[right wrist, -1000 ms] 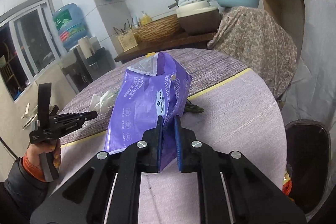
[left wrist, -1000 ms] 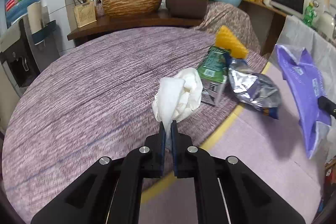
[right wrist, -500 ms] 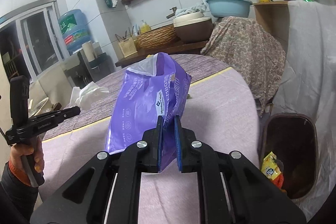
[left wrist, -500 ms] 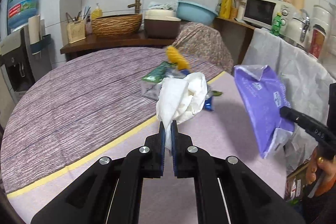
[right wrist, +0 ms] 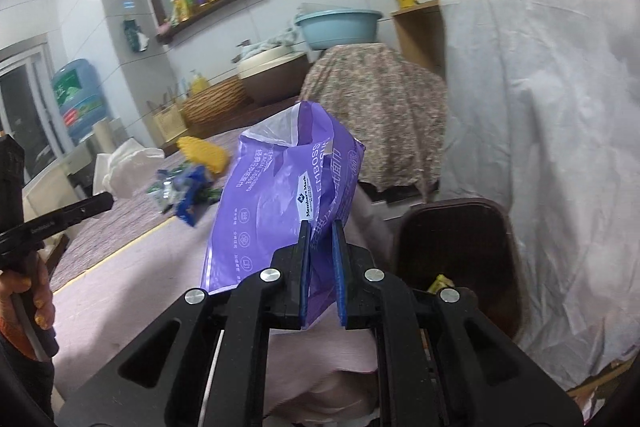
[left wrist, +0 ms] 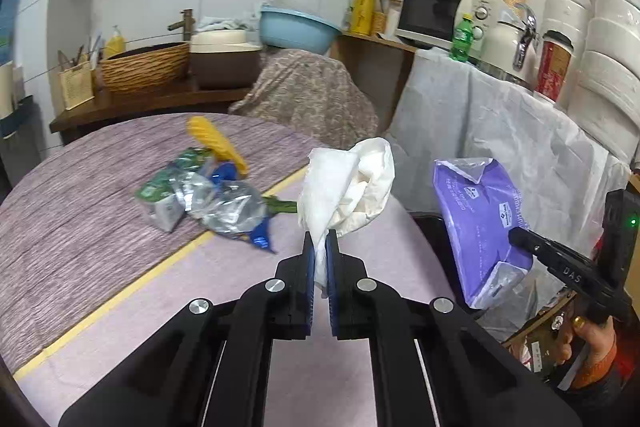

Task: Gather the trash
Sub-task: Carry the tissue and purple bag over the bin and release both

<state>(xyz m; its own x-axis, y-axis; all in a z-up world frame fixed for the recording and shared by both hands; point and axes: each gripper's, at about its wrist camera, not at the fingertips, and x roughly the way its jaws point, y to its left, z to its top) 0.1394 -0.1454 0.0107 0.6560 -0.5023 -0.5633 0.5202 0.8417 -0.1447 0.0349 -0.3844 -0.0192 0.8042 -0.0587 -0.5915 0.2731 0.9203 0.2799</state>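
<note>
Below, dark bin holds yellow scrap; left gripper clamps tissue, right gripper clamps purple bag.

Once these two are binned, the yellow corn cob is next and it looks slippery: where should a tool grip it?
Grip the yellow corn cob across its middle, coming from above, fingers either side of its long axis. It lies flat on the table, its near end against the wrappers, so the far half looks freer.

Crumpled white tissue paper, glossy purple plastic bag, shiny foil wrapper, woven tablecloth
</note>
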